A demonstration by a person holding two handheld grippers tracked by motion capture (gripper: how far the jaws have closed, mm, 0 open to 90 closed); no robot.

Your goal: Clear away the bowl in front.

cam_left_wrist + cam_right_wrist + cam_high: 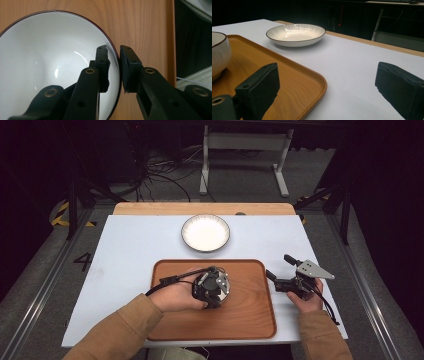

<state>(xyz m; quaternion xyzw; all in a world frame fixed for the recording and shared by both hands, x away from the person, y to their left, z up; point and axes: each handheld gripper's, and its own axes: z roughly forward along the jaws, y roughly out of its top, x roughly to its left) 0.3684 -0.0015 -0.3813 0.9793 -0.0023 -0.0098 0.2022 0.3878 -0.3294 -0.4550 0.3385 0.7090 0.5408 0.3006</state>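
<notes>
A white bowl with a dark rim stands on the wooden tray. My left gripper points down over it, shut on the bowl's rim, with one pad inside the bowl and the other outside in the left gripper view. My right gripper is held just right of the tray, aimed left and away, its jaws wide open with nothing between them. From there the bowl is at the far left on the tray.
A shallow white plate with a dark rim sits on the white tabletop beyond the tray, also in the right gripper view. Bare tabletop lies left of the tray. A metal stand is on the floor behind the table.
</notes>
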